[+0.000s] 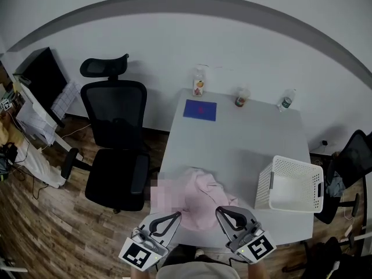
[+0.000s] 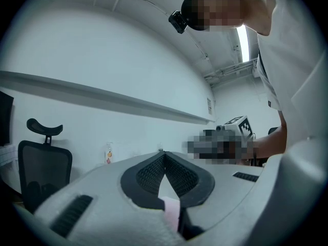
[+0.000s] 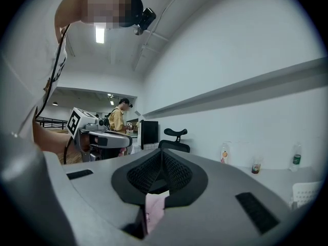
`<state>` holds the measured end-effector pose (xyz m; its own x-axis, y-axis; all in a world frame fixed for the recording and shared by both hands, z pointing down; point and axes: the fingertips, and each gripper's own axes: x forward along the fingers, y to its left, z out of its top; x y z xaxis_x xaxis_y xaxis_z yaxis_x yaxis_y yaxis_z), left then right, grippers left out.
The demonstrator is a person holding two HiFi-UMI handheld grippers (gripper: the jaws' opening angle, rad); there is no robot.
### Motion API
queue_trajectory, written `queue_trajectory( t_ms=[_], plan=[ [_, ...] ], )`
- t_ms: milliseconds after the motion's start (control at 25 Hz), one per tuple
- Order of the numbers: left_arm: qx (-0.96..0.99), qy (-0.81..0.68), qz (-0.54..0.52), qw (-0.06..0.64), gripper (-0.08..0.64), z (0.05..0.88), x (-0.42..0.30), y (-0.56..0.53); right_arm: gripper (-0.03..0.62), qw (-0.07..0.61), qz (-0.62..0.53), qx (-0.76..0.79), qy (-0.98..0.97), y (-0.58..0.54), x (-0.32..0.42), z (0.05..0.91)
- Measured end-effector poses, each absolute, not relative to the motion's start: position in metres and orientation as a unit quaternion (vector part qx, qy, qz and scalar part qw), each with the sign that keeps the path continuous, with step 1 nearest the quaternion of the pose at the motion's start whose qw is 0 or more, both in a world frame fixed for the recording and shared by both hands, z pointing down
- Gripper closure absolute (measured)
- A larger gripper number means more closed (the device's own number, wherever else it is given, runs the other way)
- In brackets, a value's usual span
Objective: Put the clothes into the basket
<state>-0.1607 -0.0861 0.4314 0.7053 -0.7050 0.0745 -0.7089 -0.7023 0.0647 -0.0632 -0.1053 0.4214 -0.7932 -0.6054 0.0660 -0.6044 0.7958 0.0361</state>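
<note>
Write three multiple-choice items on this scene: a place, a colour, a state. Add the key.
1. Where on the table does the basket stand?
A) near right corner
B) far left corner
C) centre
2. What colour is the garment?
A) blue
B) pink
C) green
3. How is the right gripper?
A) wide open
B) shut on the garment
C) out of view
Key: 1 A, the head view shows it there; 2 B, its folds look pale pink; 3 B, pink cloth sits pinched between its closed jaws.
</note>
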Motion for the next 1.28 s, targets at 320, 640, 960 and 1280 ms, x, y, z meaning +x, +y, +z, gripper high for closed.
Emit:
queue_trajectory(
  t_ms=[320,640,960,1280],
  plan=[
    [0.928,-0.370,0.031,0.044,0.554,0.437,-0.172,-0.115,0.518,0.097,0.006,0.327,-0.940,-0.130,-0.071,0.435],
    [0.932,-0.356,0.049,0.046,0.554,0.447,-0.173,-0.133,0.439,0.180,-0.043,0.306,-0.934,-0.151,-0.082,0.447],
    [0.928,-0.361,0.075,0.048,0.554,0.466,-0.168,-0.144,0.344,0.275,-0.076,0.243,-0.927,-0.167,-0.090,0.491],
    [0.926,-0.363,0.081,0.059,0.554,0.483,-0.155,-0.149,0.248,0.333,-0.047,0.178,-0.925,-0.171,-0.096,0.535]
  ],
)
